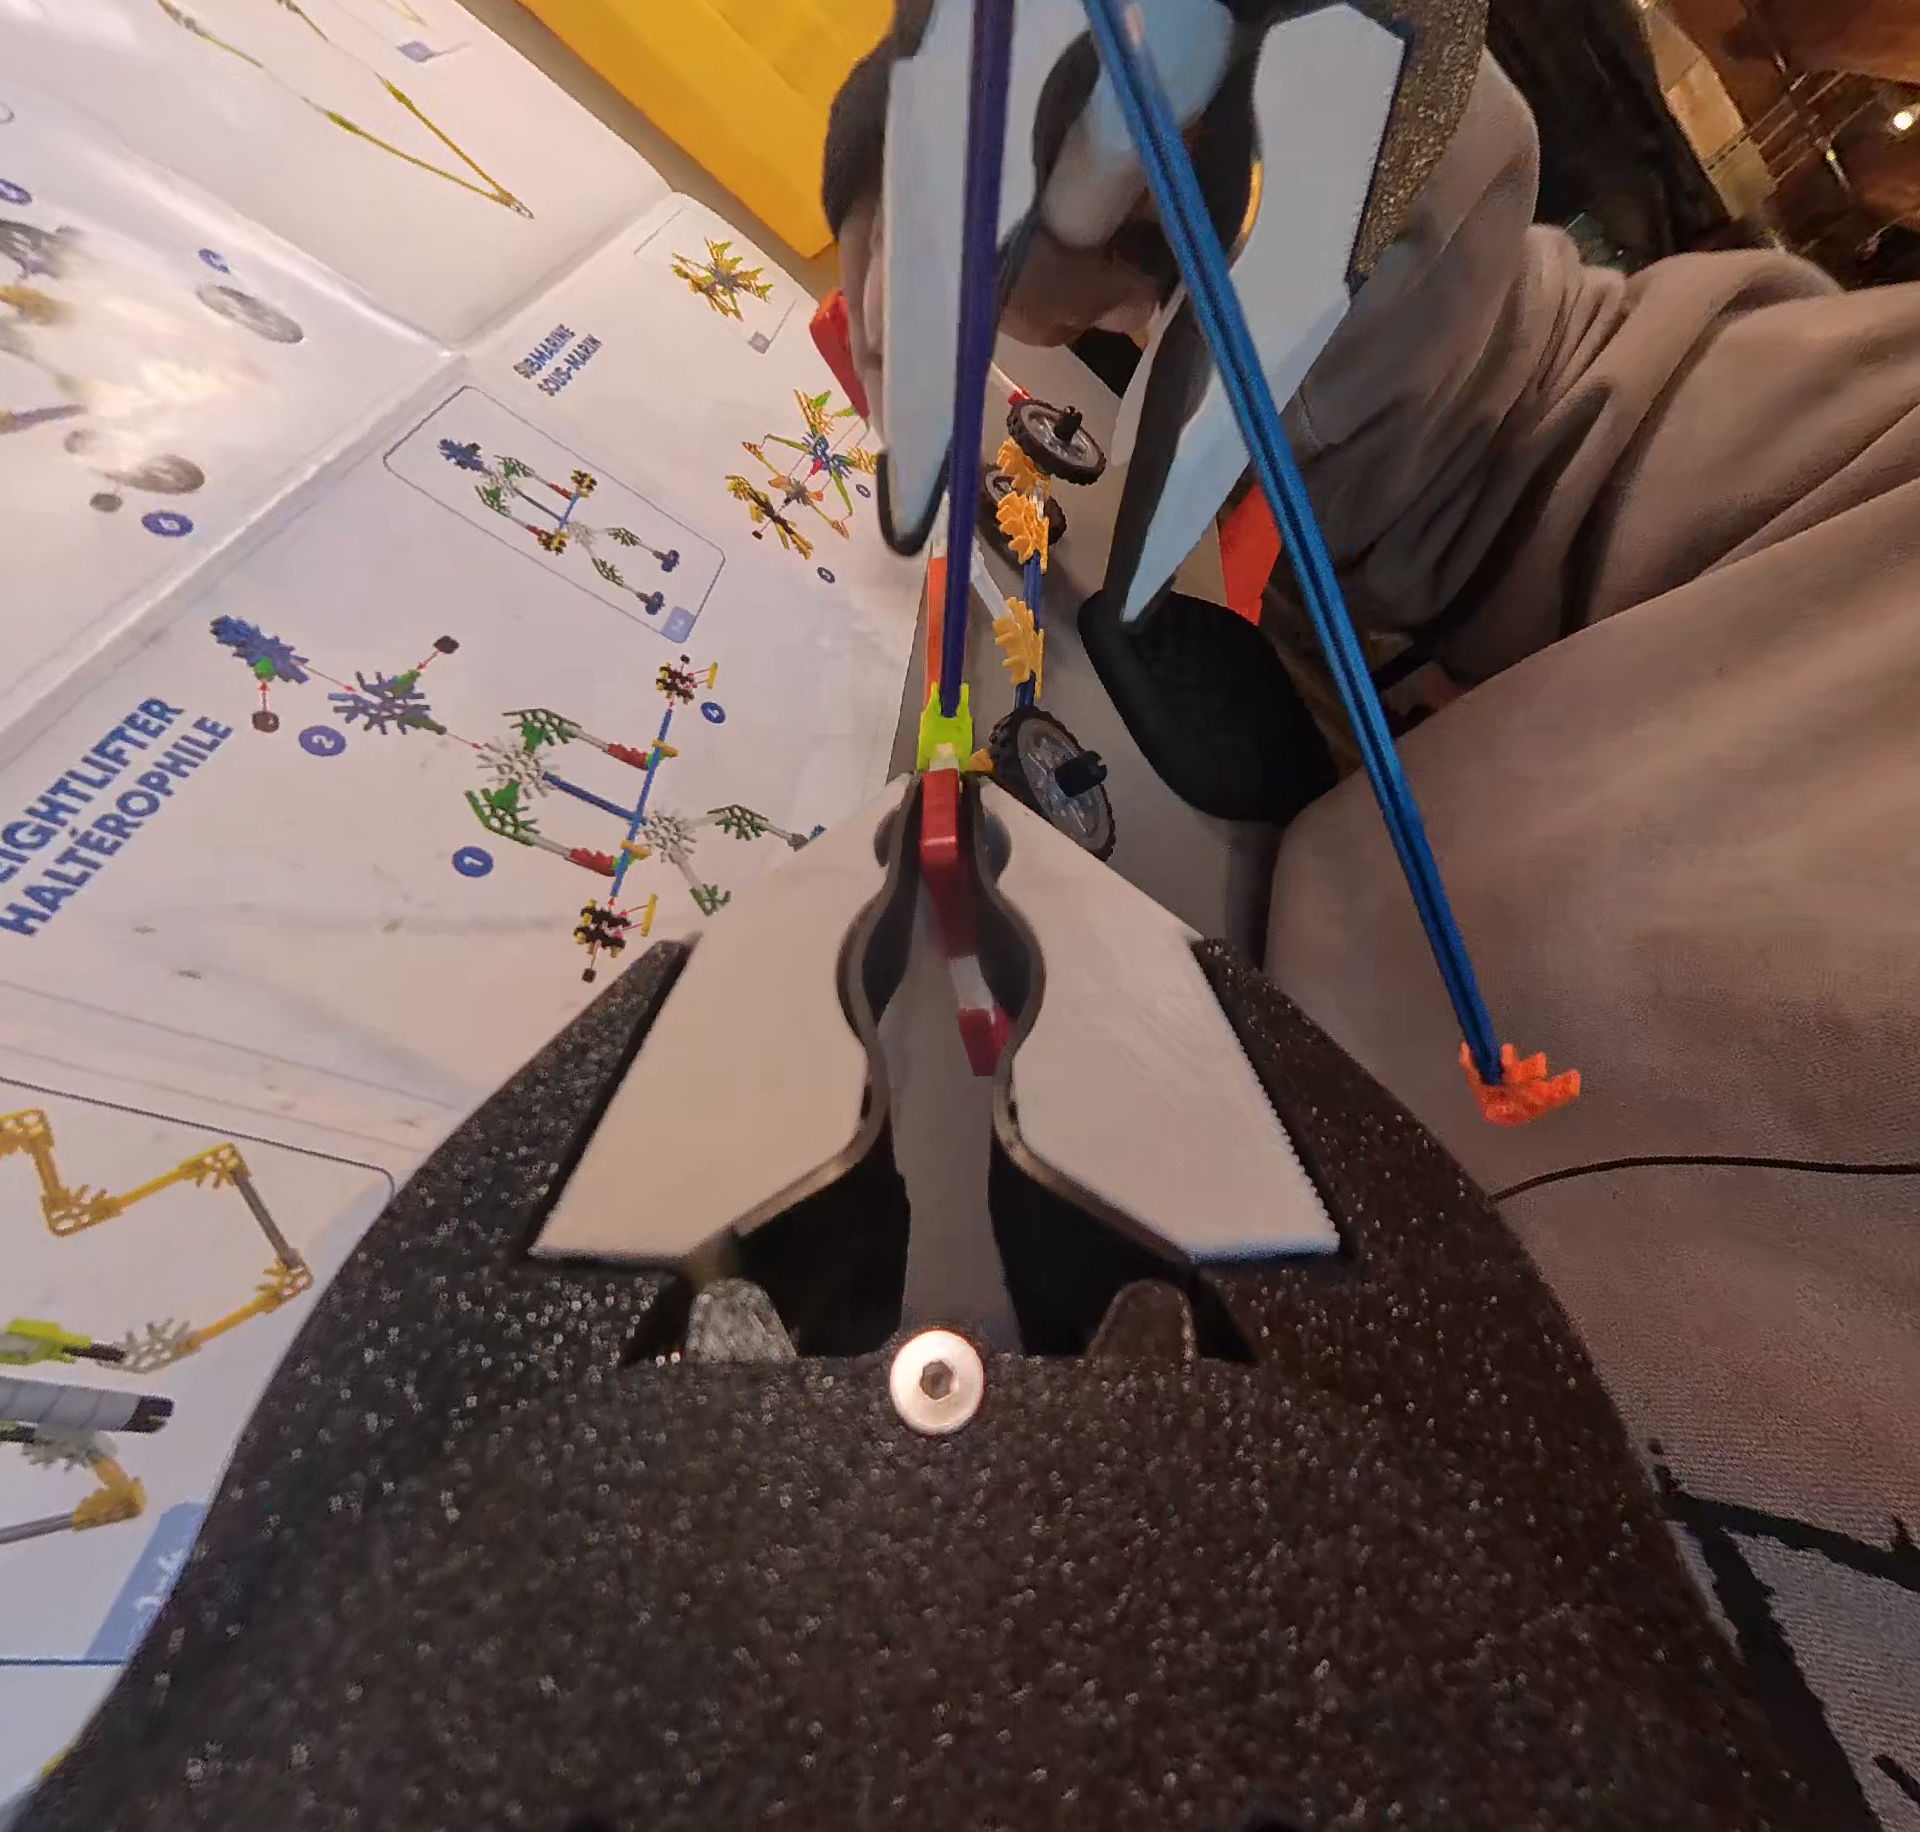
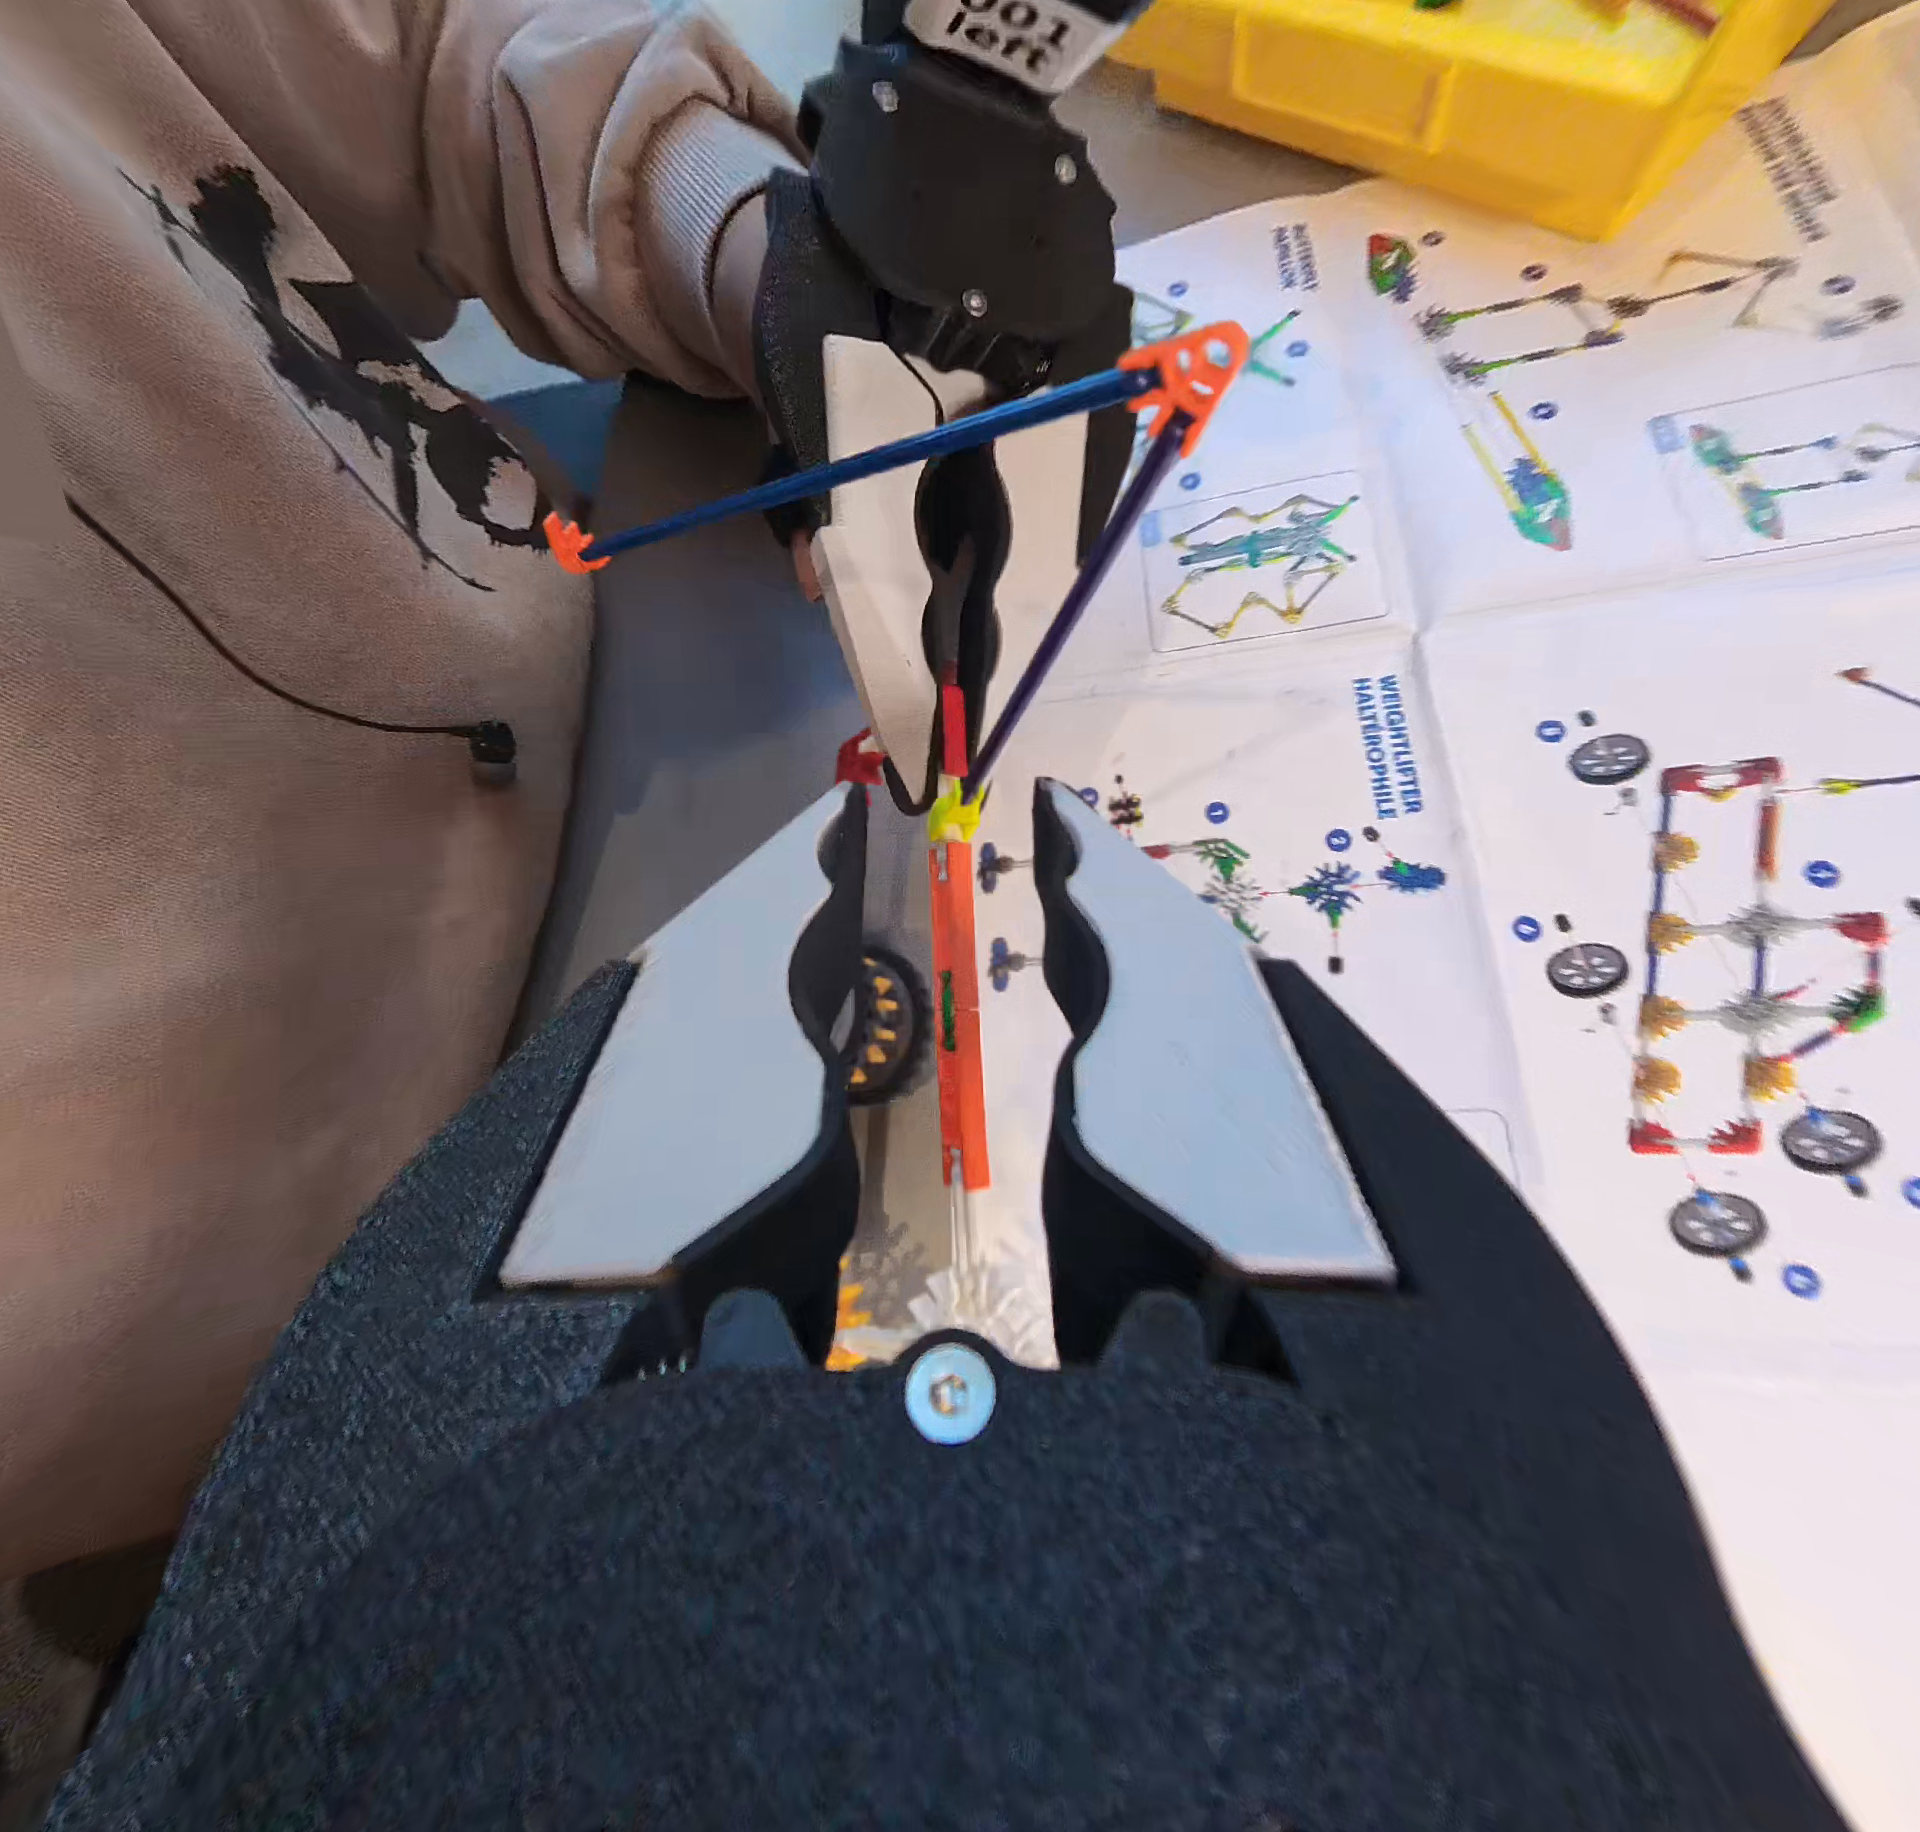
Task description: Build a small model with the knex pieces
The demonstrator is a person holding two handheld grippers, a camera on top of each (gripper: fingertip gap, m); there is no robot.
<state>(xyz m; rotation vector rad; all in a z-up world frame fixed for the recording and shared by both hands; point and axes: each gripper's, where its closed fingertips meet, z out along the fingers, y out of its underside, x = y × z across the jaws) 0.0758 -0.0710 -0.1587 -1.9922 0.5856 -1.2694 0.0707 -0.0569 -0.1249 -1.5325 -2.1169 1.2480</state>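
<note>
Red plastic, clamped: gripped the red piece [image 1: 940, 847] of a rod-and-connector model in the left tool [image 1: 940, 795], jaws pressed together on it, the lime-green connector [image 1: 943, 733] just ahead of the tips. Met tip to tip by the right tool [image 2: 951, 795], jaws apart, straddling the orange rod [image 2: 956, 1003] with clear gaps on both sides. From the green joint, ran a dark blue rod [image 1: 977, 328] up to an orange corner connector [image 2: 1190, 374], then a lighter blue rod [image 1: 1247, 432] slanting away to a small orange end piece [image 1: 1517, 1081] near the beige sweatshirt [image 1: 1558, 639]. Just beyond the left tips, showed black wheels [image 1: 1055, 774] and yellow gears [image 1: 1018, 639] above the grey counter [image 2: 707, 639]. Off to one side of both tools, lay a printed instruction sheet [image 1: 416, 847], with a yellow bin [image 2: 1455, 89] past it. Pitched both tools downward, facing each other, a beige sleeve [image 2: 623, 172] behind the left one.
</note>
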